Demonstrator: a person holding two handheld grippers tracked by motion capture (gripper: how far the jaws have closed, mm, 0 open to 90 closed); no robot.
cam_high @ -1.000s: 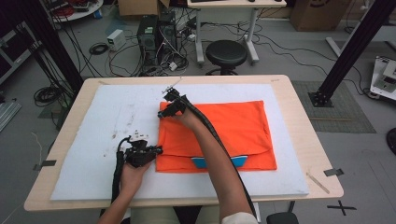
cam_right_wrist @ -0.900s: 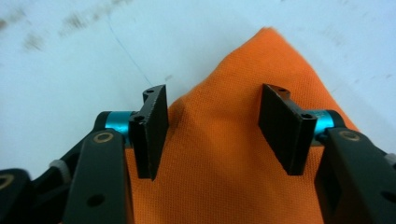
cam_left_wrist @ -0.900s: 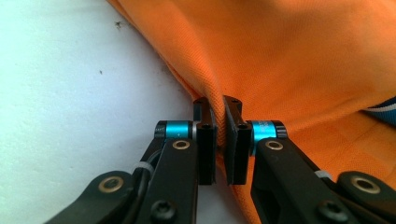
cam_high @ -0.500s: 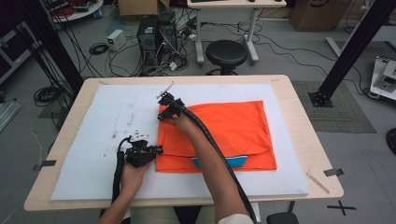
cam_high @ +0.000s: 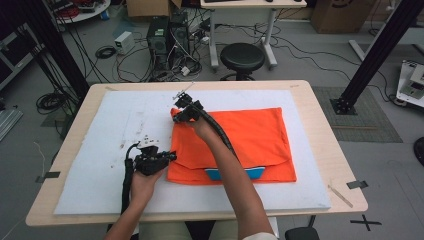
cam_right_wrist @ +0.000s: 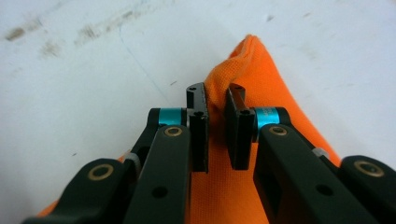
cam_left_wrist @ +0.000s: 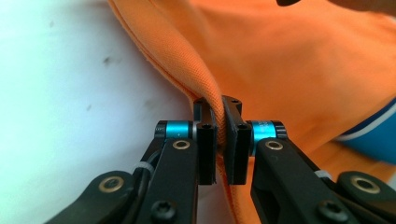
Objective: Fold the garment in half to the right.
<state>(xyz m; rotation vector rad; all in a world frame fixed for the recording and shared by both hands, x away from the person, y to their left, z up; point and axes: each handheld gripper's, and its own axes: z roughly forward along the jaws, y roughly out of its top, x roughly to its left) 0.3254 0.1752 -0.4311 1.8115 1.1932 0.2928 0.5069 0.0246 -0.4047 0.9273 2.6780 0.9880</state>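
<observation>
Orange cloth (cam_right_wrist: 243, 70) pinched in both tools

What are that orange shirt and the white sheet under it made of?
The orange shirt looks like matte knit fabric, perhaps a sporty polyester or cotton: the left gripper view shows a fine pebbled weave and soft folds. The white sheet looks like foam or felt padding, dull and scuffed with grey marks; which one is hard to tell.

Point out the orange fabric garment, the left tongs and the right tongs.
Orange fabric garment (cam_high: 250, 135), high view, on its flat middle.
Left tongs (cam_left_wrist: 220, 140), left gripper view, between the tips pinching the fabric edge.
Right tongs (cam_right_wrist: 217, 121), right gripper view, between the tips at the corner.
</observation>
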